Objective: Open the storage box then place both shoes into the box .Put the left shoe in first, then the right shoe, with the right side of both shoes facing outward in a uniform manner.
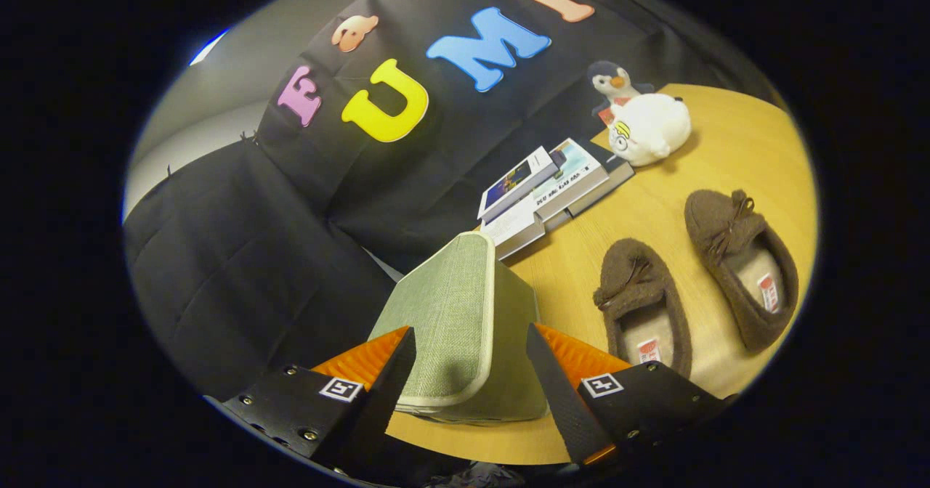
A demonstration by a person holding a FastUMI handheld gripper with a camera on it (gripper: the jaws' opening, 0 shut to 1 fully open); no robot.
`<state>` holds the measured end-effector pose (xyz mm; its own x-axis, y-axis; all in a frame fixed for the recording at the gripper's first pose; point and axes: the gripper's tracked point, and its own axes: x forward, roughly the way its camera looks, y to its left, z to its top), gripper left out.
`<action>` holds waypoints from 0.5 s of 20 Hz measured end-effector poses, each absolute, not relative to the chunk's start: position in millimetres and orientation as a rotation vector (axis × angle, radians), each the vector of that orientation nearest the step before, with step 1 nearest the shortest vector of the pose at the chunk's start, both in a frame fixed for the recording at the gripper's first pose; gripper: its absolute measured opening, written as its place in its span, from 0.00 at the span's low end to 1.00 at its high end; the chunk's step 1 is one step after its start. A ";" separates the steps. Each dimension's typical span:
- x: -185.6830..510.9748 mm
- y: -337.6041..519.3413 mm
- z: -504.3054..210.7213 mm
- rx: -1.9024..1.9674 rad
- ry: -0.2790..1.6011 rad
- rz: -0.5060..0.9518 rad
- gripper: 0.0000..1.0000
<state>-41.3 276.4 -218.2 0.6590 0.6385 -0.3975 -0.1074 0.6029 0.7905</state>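
Note:
A green fabric storage box (454, 321) with a pale trimmed lid stands on the wooden table (734, 147), lid closed. My gripper (471, 357) is open, its two fingers either side of the box's near end without pressing on it. Two brown fuzzy slippers lie to the right of the box, toes pointing away from me: the nearer one (643, 306) just beyond the right finger, the other one (745, 263) further right.
A stack of books (548, 186) lies beyond the box against the black cloth wall. A white plush toy (650, 131) and a small penguin toy (614, 83) sit behind the slippers. The table's edge runs along the left of the box.

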 end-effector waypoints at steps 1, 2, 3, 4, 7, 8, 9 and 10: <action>-43.4 278.8 -218.1 0.848 0.746 0.479 0.94; -44.0 279.9 -219.8 0.878 0.762 0.482 0.92; -47.8 284.5 -223.8 0.910 0.778 0.487 0.92; -49.8 288.5 -226.6 0.943 0.802 0.495 0.92; -56.7 302.5 -234.4 1.060 0.883 0.528 0.92; -58.7 305.1 -235.7 1.097 0.907 0.528 0.92; -61.7 309.7 -236.1 1.131 0.927 0.530 0.92; -60.0 312.6 -235.2 1.165 0.938 0.534 0.89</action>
